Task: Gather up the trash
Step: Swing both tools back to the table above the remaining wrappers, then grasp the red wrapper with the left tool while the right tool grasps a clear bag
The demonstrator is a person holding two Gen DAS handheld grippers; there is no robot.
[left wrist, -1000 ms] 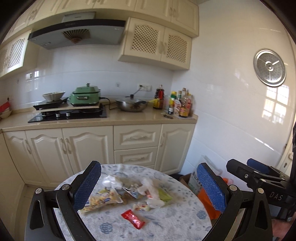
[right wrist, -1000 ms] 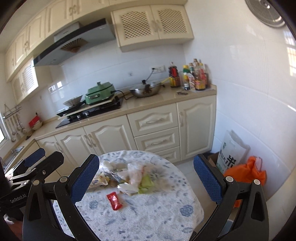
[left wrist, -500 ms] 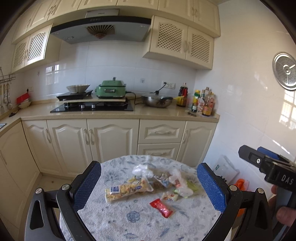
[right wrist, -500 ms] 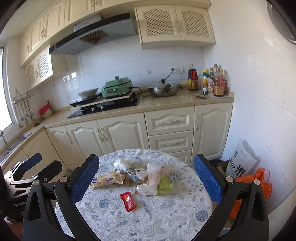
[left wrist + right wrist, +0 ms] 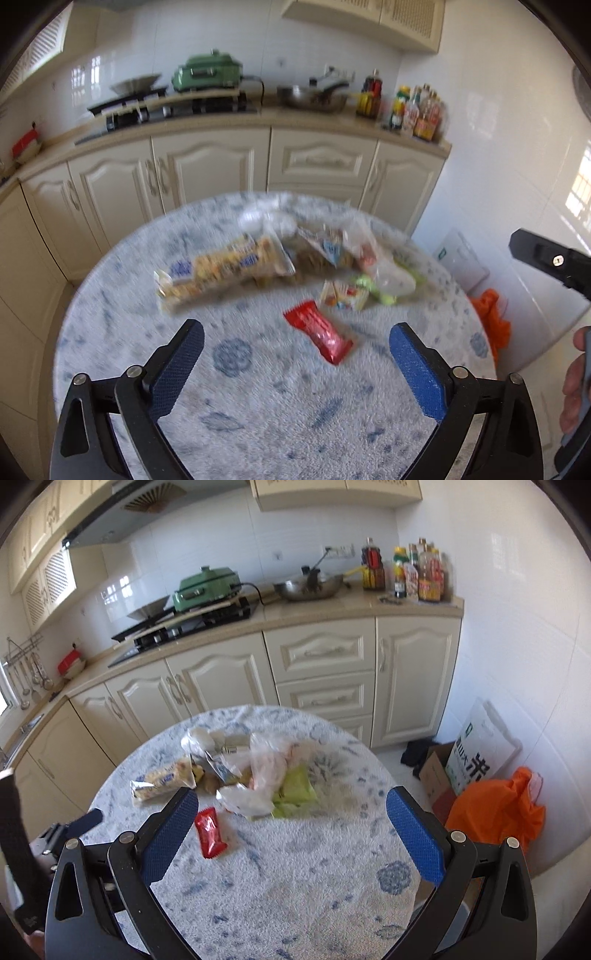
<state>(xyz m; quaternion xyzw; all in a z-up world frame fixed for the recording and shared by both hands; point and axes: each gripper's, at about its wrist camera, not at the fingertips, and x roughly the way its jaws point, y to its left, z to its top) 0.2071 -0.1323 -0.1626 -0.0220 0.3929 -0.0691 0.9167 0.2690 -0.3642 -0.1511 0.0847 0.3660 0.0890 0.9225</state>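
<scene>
A round table [image 5: 122,314] covered with a white cloth printed in blue flowers carries a loose heap of trash toward its far side. The left tongs [image 5: 295,341] hang above the near part of the cloth, their 2 blue-padded jaws set wide and just beginning to close, with nothing pressed between the pads; the small red foil sachet [image 5: 319,336] lies flat on the cloth in the gap ahead of them. Behind it sits a long yellow snack packet with blue labels [image 5: 221,271], a small white printed wrapper [image 5: 343,298] and crumpled clear plastic bags [image 5: 373,258]; this view is blurred. The right tongs [image 5: 291,812] also stand wide and empty over the table, the red sachet [image 5: 210,832] just beside the left pad and a light green wrapper [image 5: 295,788] further ahead in the heap. An orange plastic bag [image 5: 495,812] lies on the floor to the right of the table.
</scene>
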